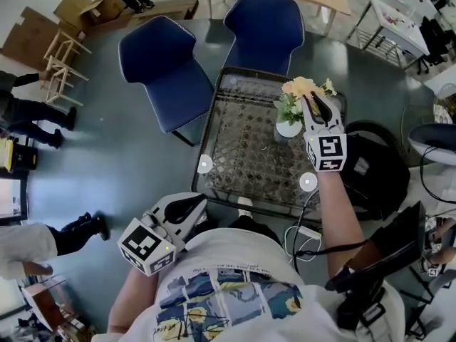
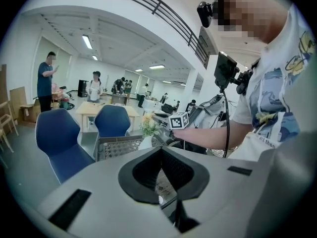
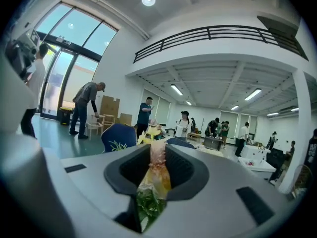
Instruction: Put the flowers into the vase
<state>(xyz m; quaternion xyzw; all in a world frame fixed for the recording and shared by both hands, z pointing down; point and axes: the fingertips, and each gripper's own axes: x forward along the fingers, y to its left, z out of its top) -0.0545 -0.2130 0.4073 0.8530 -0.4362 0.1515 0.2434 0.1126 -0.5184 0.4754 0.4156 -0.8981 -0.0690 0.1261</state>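
A small white vase [image 1: 288,128] stands on the far right part of the wire-mesh table [image 1: 239,144]. Yellow and cream flowers [image 1: 300,87] with green leaves rise out of its mouth. My right gripper [image 1: 311,100] reaches in from the right at the height of the blooms. In the right gripper view the flowers [image 3: 154,175] fill the narrow gap between its jaws [image 3: 157,148], touching both pads. My left gripper [image 1: 196,204] hangs near my body at the table's near left edge, shut and holding nothing. The left gripper view [image 2: 161,150] shows the vase [image 2: 145,143] and flowers [image 2: 148,125] beyond its tips.
Two blue chairs [image 1: 160,63] [image 1: 263,27] stand behind the table. A black bag [image 1: 374,162] lies to the table's right. White discs [image 1: 204,164] [image 1: 308,182] sit at the table's near corners. Several people stand farther off in the room.
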